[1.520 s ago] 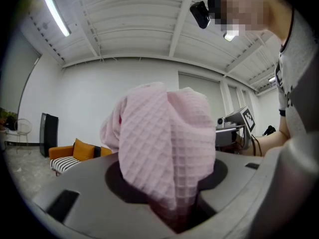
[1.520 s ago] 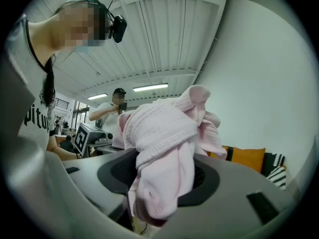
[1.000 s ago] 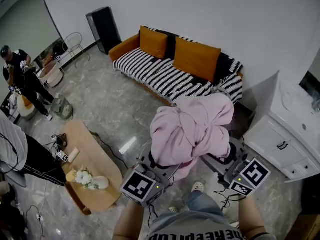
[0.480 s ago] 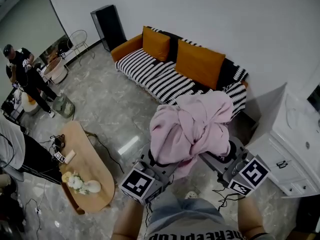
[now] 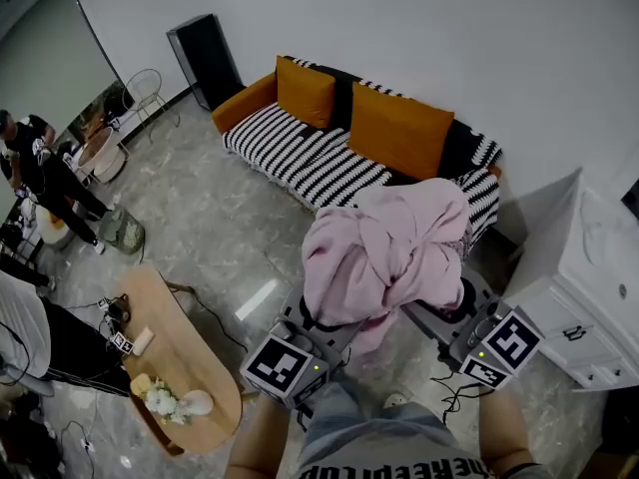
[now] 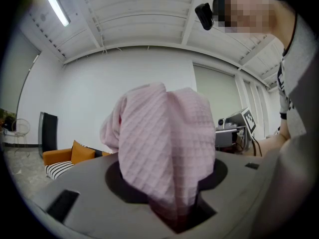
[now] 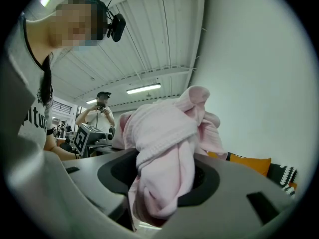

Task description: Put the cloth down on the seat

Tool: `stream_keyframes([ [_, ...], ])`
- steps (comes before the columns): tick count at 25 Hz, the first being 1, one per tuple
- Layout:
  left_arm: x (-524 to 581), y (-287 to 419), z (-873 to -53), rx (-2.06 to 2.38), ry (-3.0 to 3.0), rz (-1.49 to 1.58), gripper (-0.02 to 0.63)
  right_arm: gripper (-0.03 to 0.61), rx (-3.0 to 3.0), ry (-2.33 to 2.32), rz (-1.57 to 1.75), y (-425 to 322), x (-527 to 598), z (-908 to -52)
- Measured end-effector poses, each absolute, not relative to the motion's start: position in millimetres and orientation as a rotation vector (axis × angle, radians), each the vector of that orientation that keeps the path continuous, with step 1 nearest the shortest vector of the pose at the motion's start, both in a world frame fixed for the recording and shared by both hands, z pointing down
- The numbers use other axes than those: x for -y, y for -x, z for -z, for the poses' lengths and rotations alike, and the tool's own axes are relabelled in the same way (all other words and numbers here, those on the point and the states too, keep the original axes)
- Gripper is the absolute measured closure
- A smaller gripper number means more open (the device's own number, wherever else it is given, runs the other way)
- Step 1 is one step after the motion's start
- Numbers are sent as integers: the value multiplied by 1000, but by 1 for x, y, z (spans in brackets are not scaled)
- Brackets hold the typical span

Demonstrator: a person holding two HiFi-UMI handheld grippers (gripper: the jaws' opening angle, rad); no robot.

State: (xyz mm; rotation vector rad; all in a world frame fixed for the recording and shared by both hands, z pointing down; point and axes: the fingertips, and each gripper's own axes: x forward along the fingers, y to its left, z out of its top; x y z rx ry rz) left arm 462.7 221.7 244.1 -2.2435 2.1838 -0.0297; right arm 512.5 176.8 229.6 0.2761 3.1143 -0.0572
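This is the carry part of the job. The pink cloth (image 5: 384, 257) is bunched into a big wad dead centre of the head view. It's held up in the air over the marble floor (image 5: 220, 228) and not set down yet. The left claw (image 5: 318, 325) and right claw (image 5: 451, 312) each have a fistful of it. In both gripper views the fabric is stuffed down between the jaws. They stand fairly wide only because the wad is thick, and they're clamped on it. Both claws point roughly level, side by side at the lower middle of the frame.

The sofa (image 5: 300, 153) with the striped seat sits in the upper middle, well apart from the cloth, with orange cushions (image 5: 399, 128) along its back. I'd say next up is walking the bundle over and getting it above a bare stretch of striped seat in front of the cushions. Then lower it until it rests and let both claws go together.
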Motion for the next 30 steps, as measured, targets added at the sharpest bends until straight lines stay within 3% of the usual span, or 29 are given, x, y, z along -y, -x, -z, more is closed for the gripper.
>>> stream_keyframes([
  [14, -235, -278, -234, -2072, 2365, 80, 365, 342, -3112, -119, 120, -332, -195, -222],
  [30, -175, -164, -243, -2118, 2397, 53, 365, 342, -3149, -139, 132, -216, -134, -229],
])
